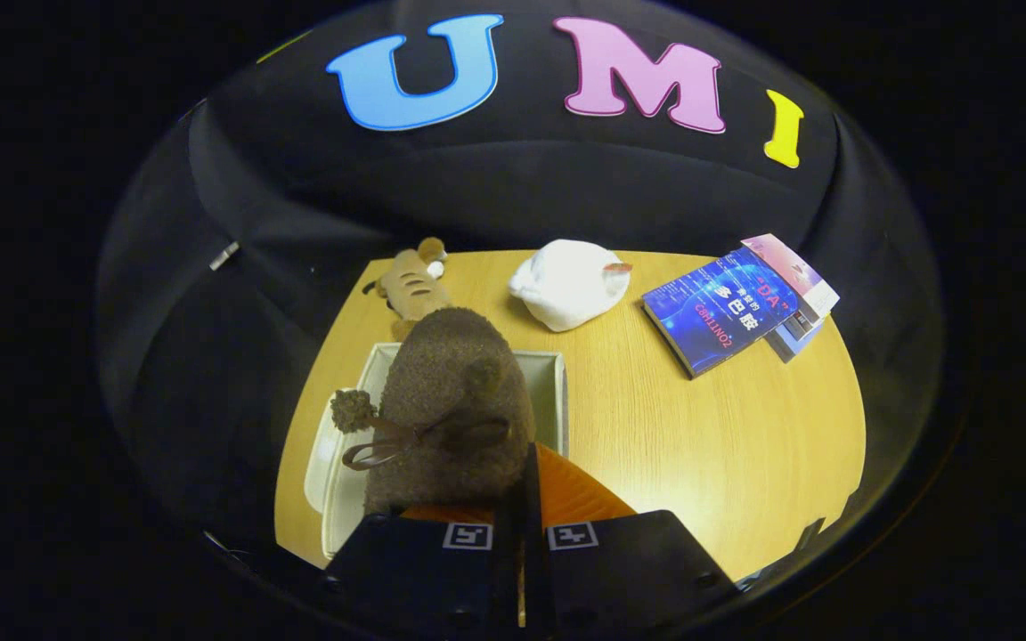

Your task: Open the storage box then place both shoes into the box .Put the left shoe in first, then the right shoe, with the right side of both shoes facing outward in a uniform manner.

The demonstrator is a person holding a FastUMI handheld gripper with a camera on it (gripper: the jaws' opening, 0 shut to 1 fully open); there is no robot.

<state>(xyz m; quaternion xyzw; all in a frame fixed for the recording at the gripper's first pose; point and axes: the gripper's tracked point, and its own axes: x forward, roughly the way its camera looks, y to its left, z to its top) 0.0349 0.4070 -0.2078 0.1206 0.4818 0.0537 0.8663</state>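
A: Progress so far?
B: Storage box [554, 385] is open just ahead of the tongs [524, 525], whose fingers are clamped on a brown fuzzy shoe [451, 401] hanging over it

A: Remaining?
B: Lowering it in; I can't tell which shoe, nor where the other is

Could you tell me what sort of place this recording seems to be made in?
Probably a staged recording booth, not a home: black cloth wall, a light wooden table with a white storage box, blue paperback books. The gripper is shut on a fuzzy brown slipper.
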